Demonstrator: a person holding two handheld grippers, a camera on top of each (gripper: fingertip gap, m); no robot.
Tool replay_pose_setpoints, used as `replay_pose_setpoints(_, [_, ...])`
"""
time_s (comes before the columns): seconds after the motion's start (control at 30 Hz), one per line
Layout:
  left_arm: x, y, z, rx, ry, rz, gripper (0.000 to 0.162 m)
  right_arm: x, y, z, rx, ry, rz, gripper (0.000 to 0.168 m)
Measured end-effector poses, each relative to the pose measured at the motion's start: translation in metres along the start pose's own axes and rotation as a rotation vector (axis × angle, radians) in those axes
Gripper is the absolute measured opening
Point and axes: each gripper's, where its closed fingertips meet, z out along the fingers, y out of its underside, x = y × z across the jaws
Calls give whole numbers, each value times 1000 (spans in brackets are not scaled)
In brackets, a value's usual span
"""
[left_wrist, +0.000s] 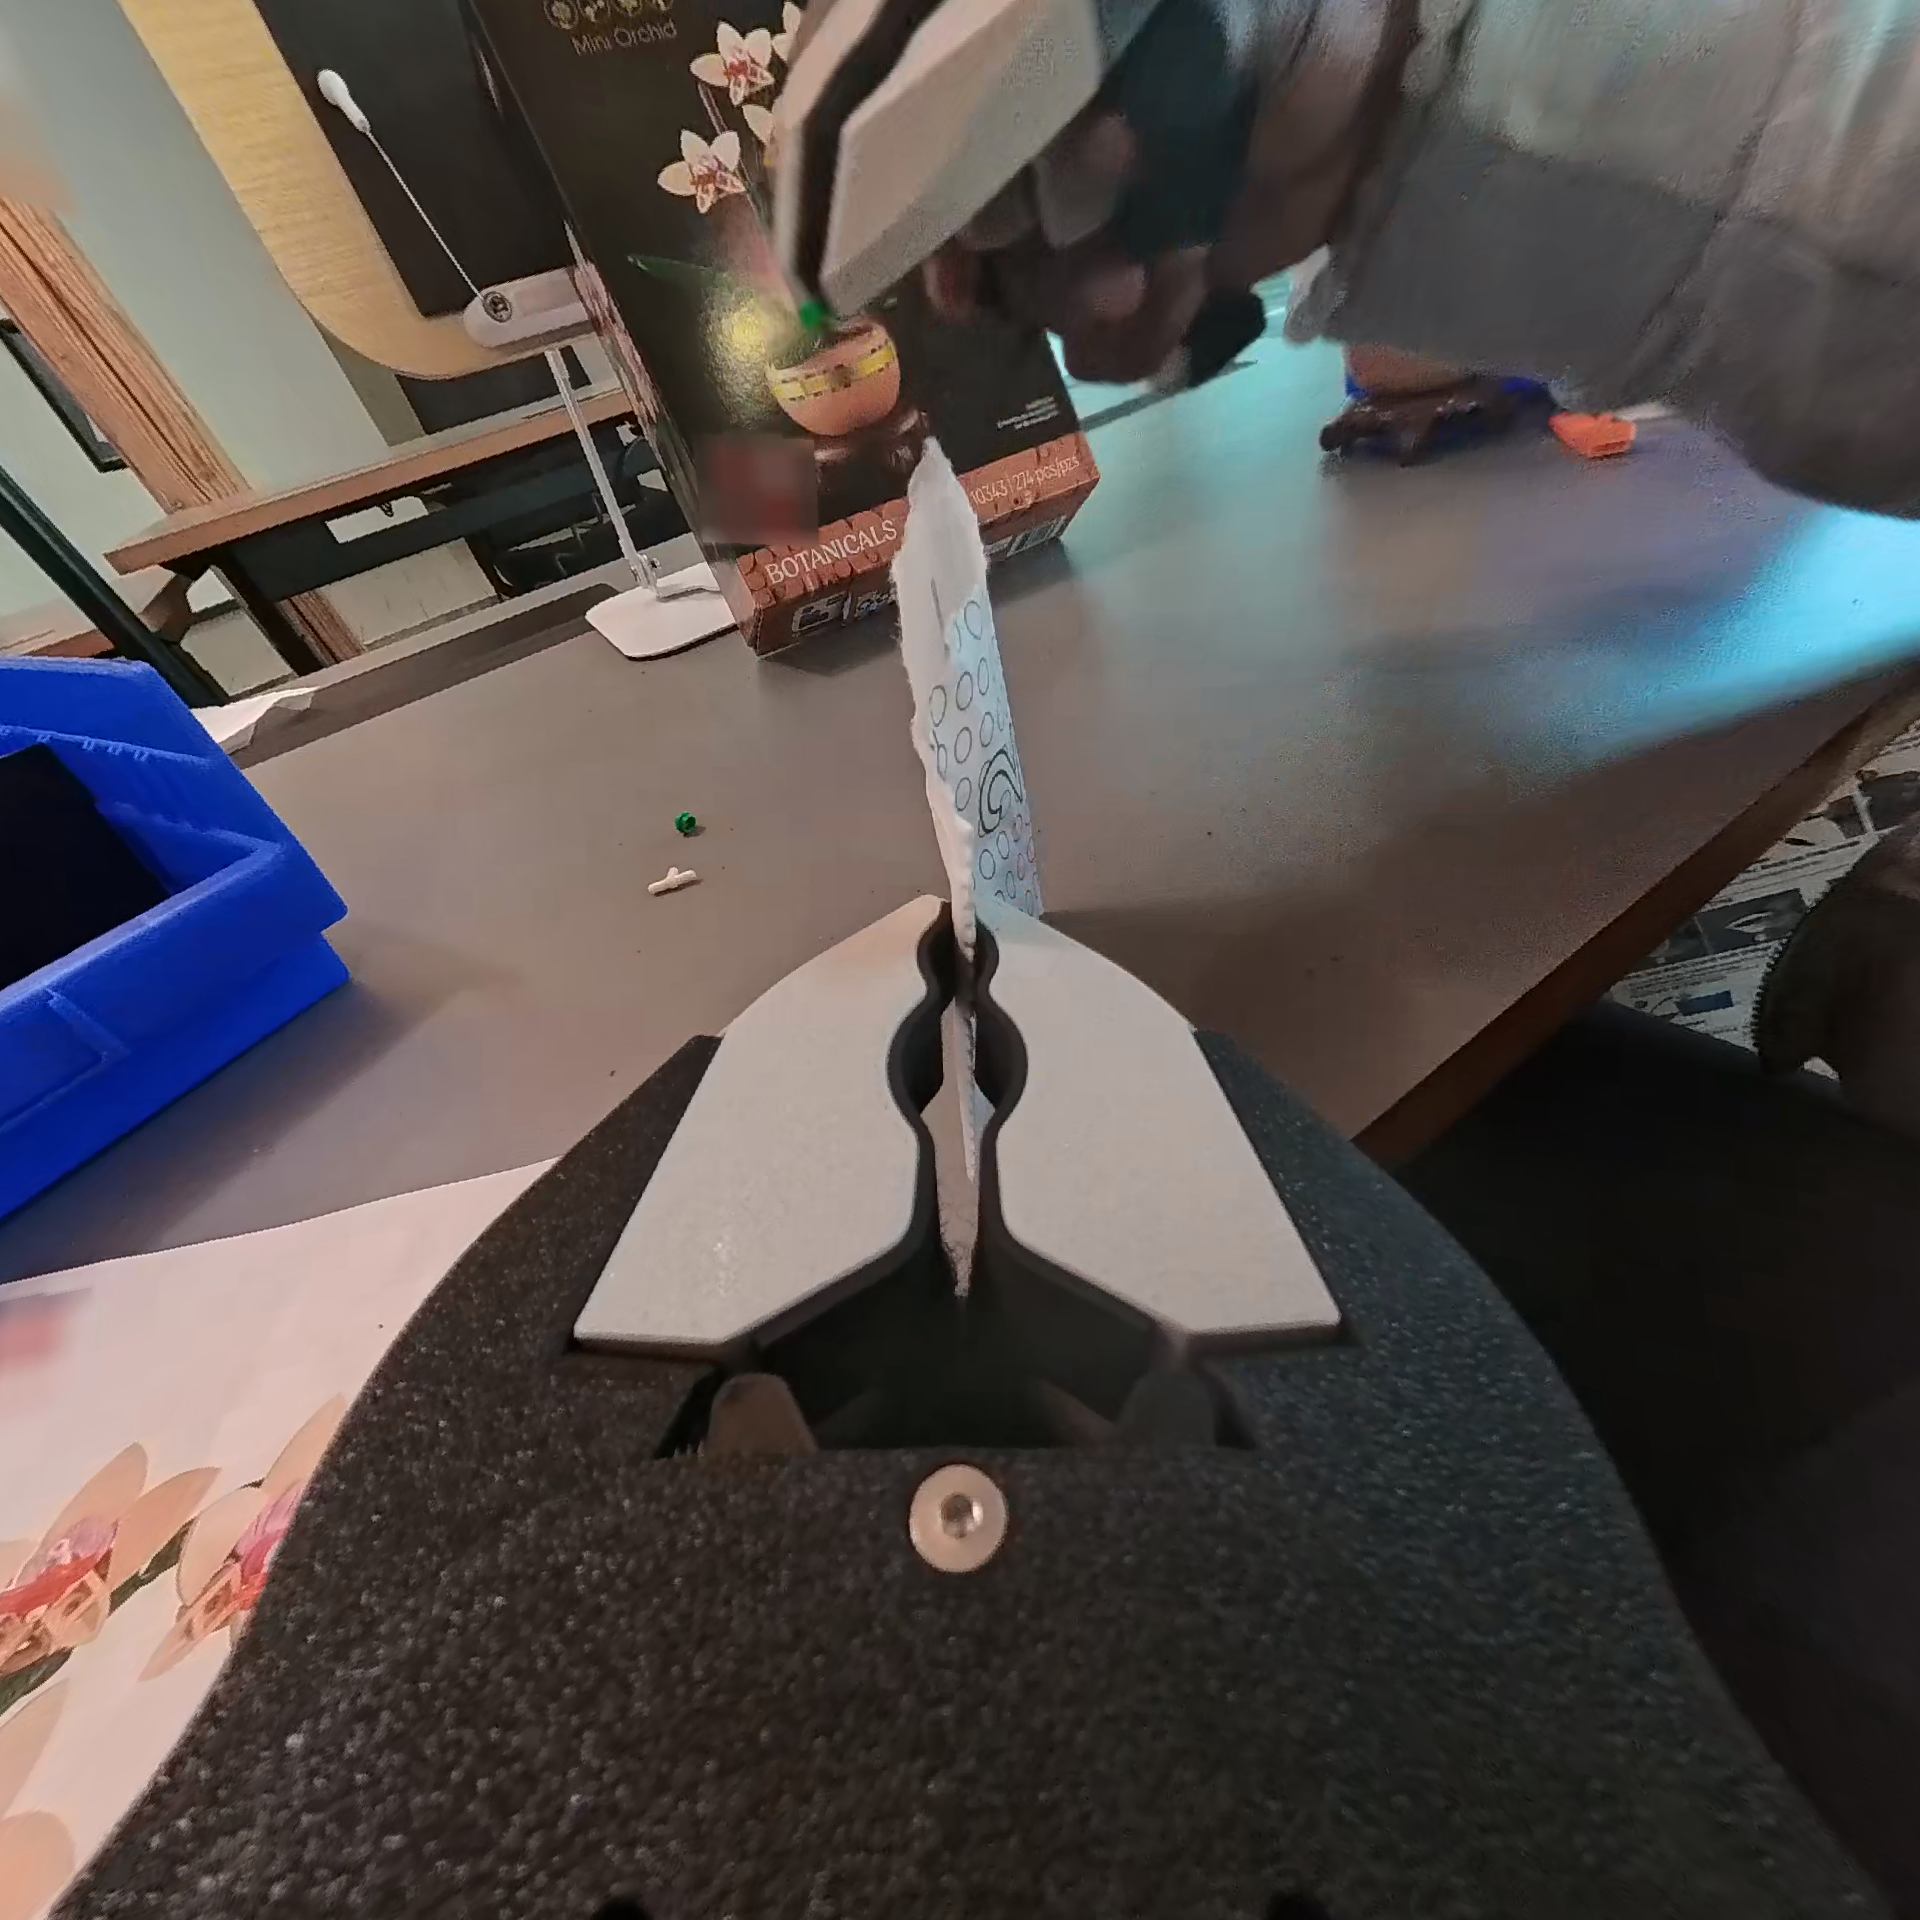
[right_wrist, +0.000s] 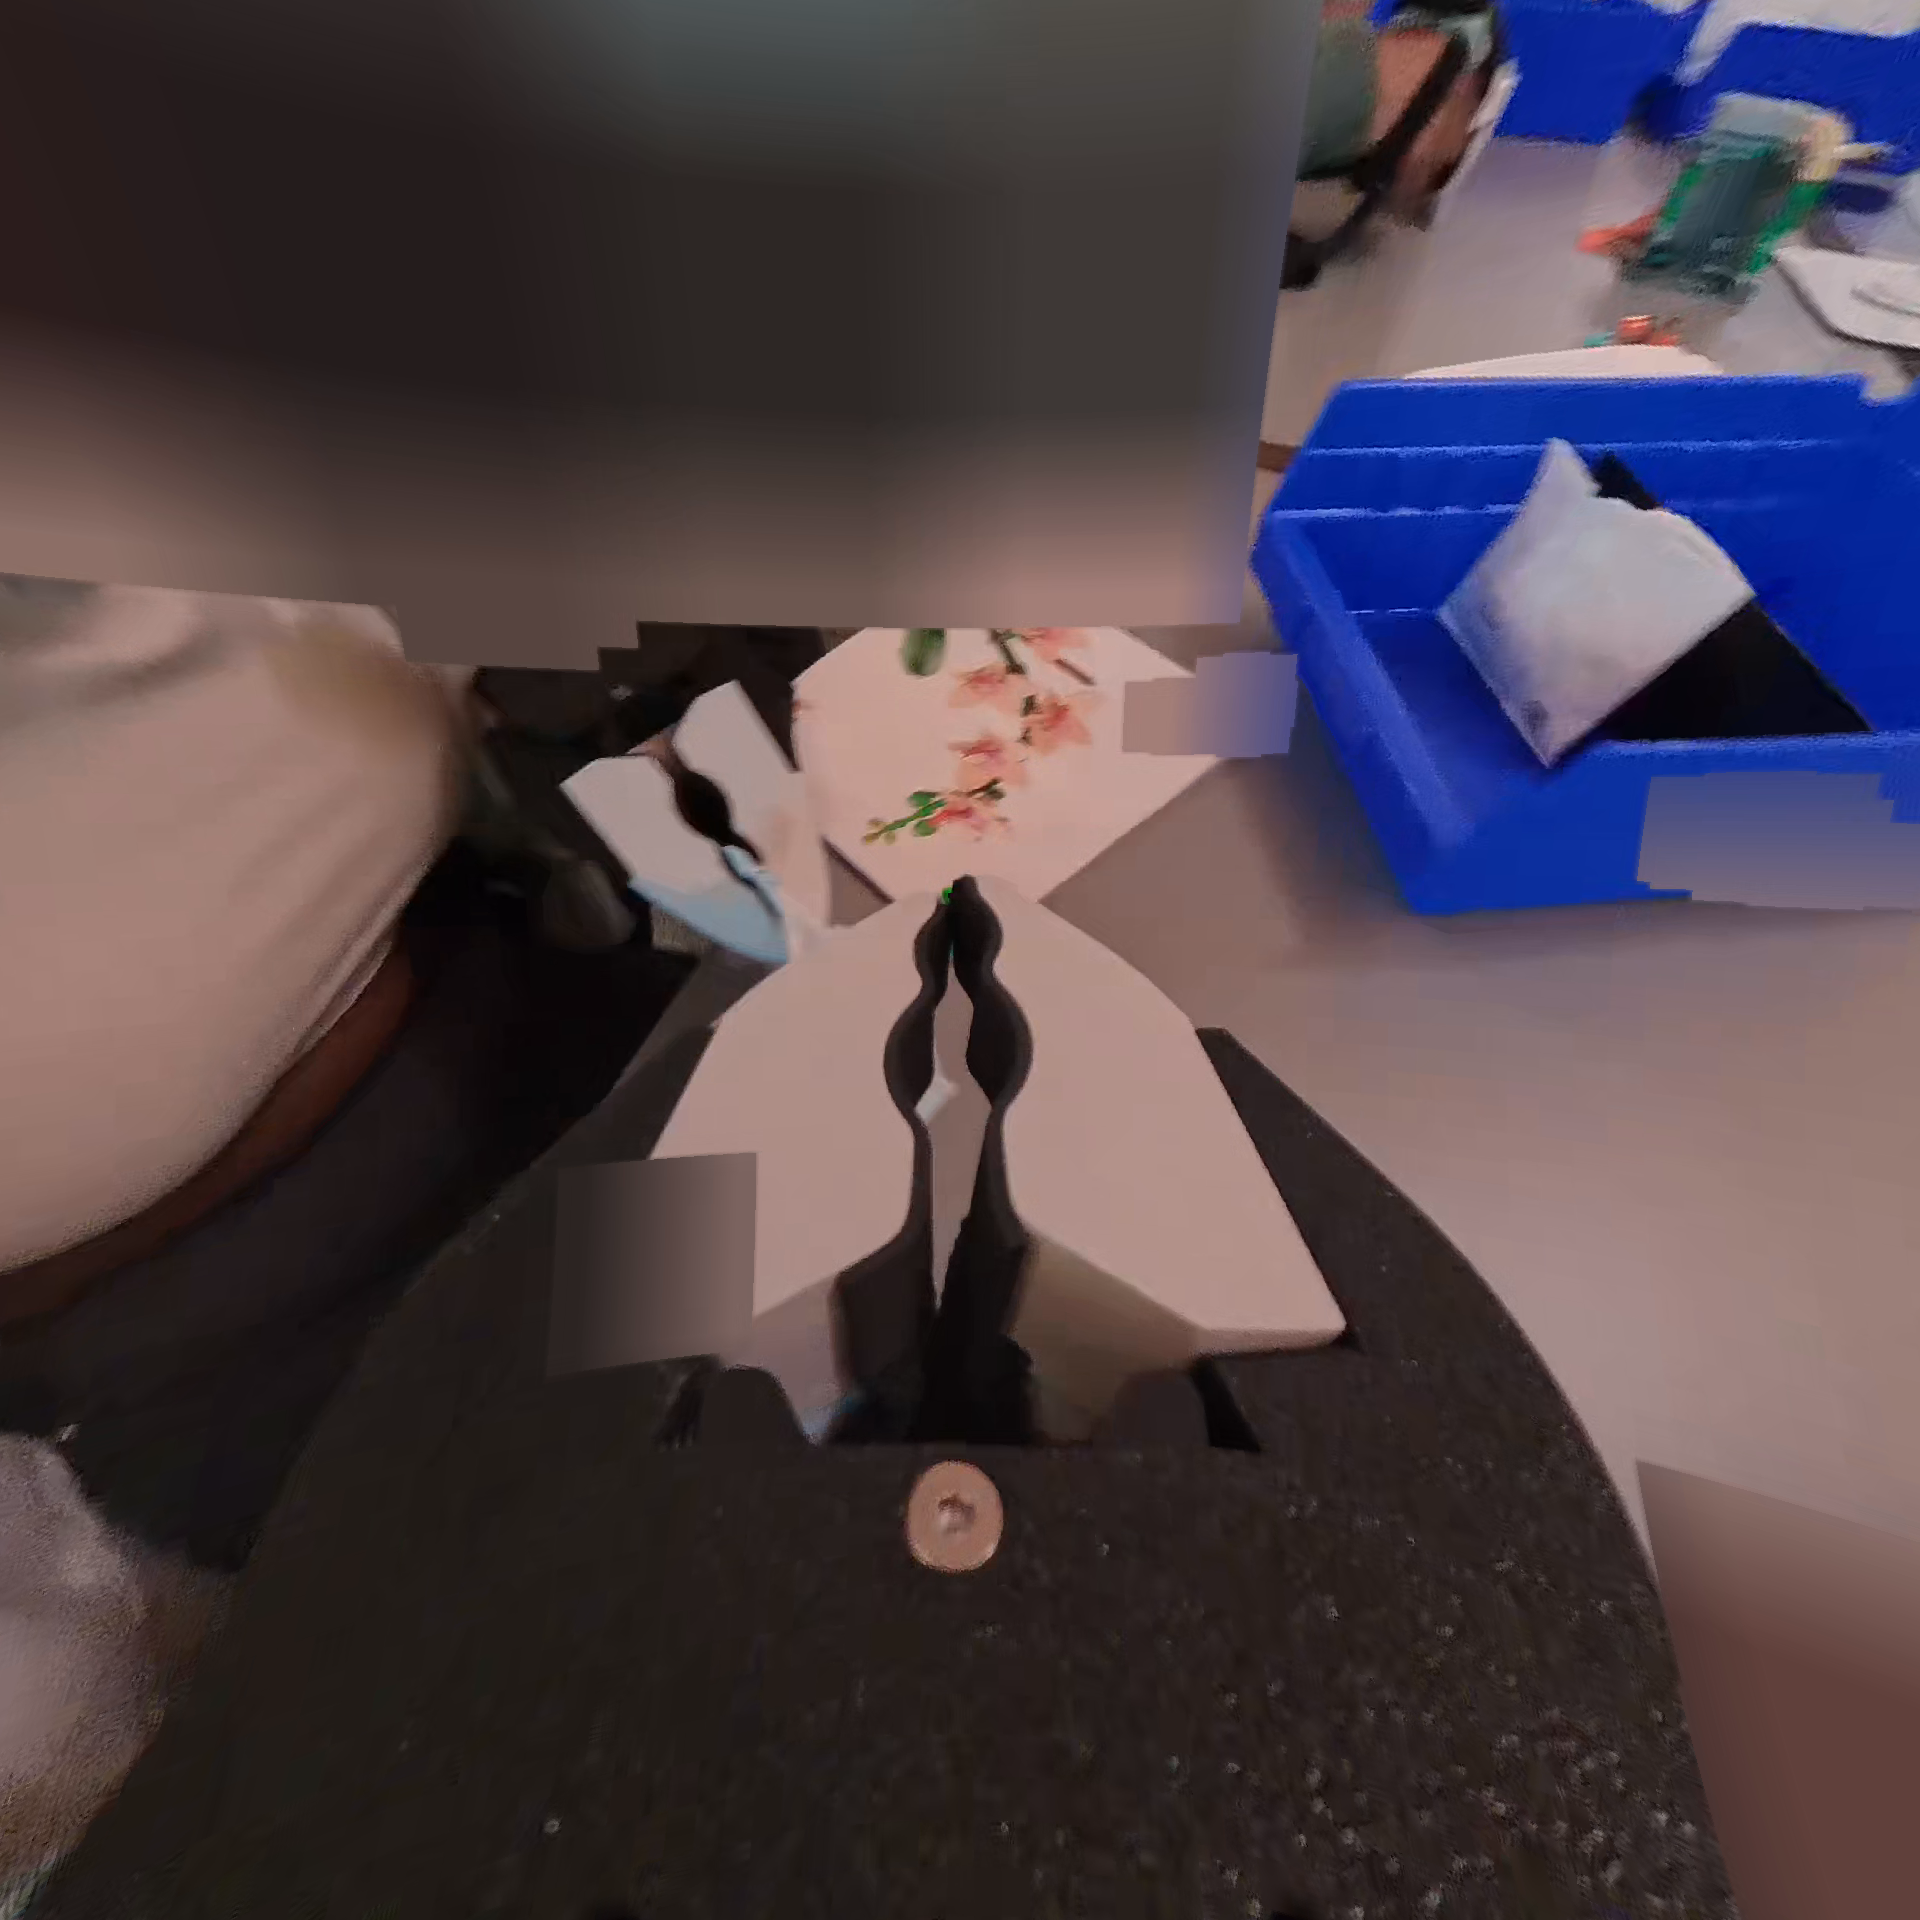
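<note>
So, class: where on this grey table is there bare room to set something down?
Bare grey table lies between the torn white paper bag and the right edge. It is crowded toward the blue plastic bin, by the small green stud and white peg.

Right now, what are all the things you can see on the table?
paper bag: one, white with blue circles, torn, upright in left gripper
green piece: one, tiny, at right gripper's tip
loose pieces: two, green and white, on grey table
flower-set box: one, dark, standing behind
blue bin: one, holds a white bag
booklet: one, white with pink flowers
left gripper: shut
right gripper: shut
</note>
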Motion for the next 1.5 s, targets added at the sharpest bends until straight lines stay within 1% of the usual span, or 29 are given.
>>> replay_pose_setpoints(0.13, [0, -1, 0, 2, -4, 3, 0, -23, 13, 12, -192, -18, -83, 3])
replay_pose_setpoints(0.27, [0, -2, 0, 5, -5, 3, 0, -26, 29, 19, -300, -11, -92, 8])
replay_pose_setpoints(0.4, [1, -2, -1, 6, -4, 4, 0, -25, 25, 18, -269, -10, -101, 11])
replay_pose_setpoints(0.47, [0, -2, -1, 7, -3, 3, 0, -16, 10, 11, -153, 8, -98, 11])
replay_pose_setpoints(0.53, [1, -2, 0, 8, -2, 3, 0, 18, 6, 2, -54, 106, -65, 13])
replay_pose_setpoints(0.6, [1, -2, -1, 9, 0, 5, 0, 63, 28, 2, -38, 230, -1, 16])
replay_pose_setpoints(0.67, [1, -2, -1, 10, 0, 8, 0, 96, 69, 13, -145, 296, 56, 20])
replay_pose_setpoints(0.7, [1, -2, -1, 9, 0, 7, 0, 107, 87, 20, -197, 310, 76, 20])
replay_pose_setpoints(0.77, [1, -2, -1, 8, 1, 5, 0, 120, 108, 34, -237, 305, 114, 19])
replay_pose_setpoints(0.87, [0, -2, -1, 7, 0, 3, 0, 130, 122, 45, -266, 289, 154, 16])
replay_pose_setpoints(0.97, [1, -2, 0, 7, 2, 0, 0, 131, 127, 49, -289, 248, 179, 13])
replay_pose_setpoints(1.03, [1, -2, 0, 8, 3, 0, 0, 129, 129, 49, -307, 232, 181, 5])
replay_pose_setpoints(1.1, [1, -2, 0, 9, 3, -1, 0, 129, 131, 48, -314, 231, 177, 4])
replay_pose_setpoints(1.17, [0, -1, 0, 8, 3, -2, 0, 126, 123, 44, -279, 226, 181, 4])
replay_pose_setpoints(1.2, [0, -1, 0, 8, 2, -2, 0, 122, 111, 41, -234, 215, 187, 4])
replay_pose_setpoints(1.27, [0, -1, 0, 7, 2, -3, 0, 103, 79, 31, -138, 172, 188, 4])
replay_pose_setpoints(1.37, [0, -1, 0, 7, 0, -4, 0, 49, 24, 16, -24, 21, 144, 4])
replay_pose_setpoints(1.43, [-1, -1, 1, 7, 0, -4, 0, 11, 7, 10, -49, -61, 78, 4])
replay_pose_setpoints(1.5, [0, -1, 1, 8, -1, -3, 0, -12, 8, 9, -139, -88, 6, 4])
